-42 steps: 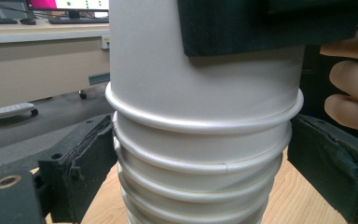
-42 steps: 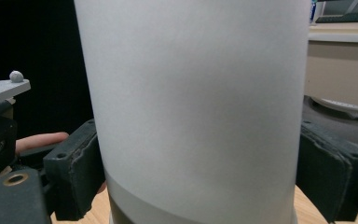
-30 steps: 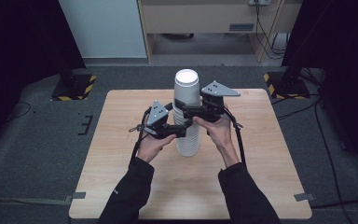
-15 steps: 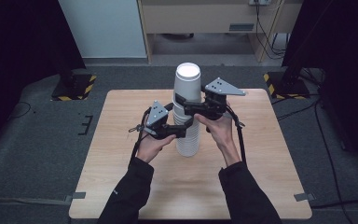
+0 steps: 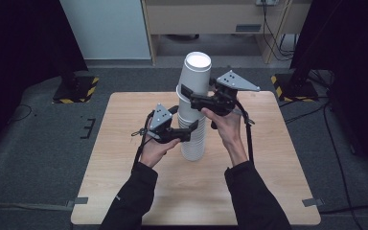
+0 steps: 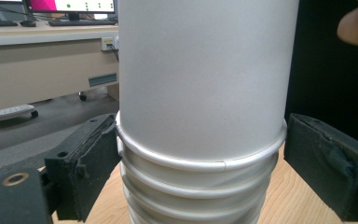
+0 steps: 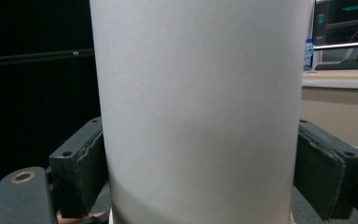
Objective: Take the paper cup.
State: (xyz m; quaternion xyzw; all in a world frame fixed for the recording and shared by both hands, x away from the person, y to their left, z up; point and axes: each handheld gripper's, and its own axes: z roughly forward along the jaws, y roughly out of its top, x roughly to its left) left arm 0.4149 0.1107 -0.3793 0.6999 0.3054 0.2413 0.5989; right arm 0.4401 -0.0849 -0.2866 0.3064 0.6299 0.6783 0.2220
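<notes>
Separating the top cup (image 5: 195, 79) from a stack of nested white paper cups (image 5: 193, 139) with two grippers working at different heights.

The stack stands upside down near the middle of the surface (image 5: 124, 191), straight ahead of both hands. The left gripper (image 5: 186, 133) sits low, its jaws either side of the rolled rims; in the left gripper view one pad touches the rims (image 6: 200, 161) while the other stands slightly off, so it brackets the stack more than it pinches it, likely to keep the lower cups down. The right gripper (image 5: 188, 97) is higher, jaws pressed against the plain wall of the top cup (image 7: 200, 107), which lies directly between its pads. That grip probably serves to draw this cup upward off the rest while the stack stays anchored.
</notes>
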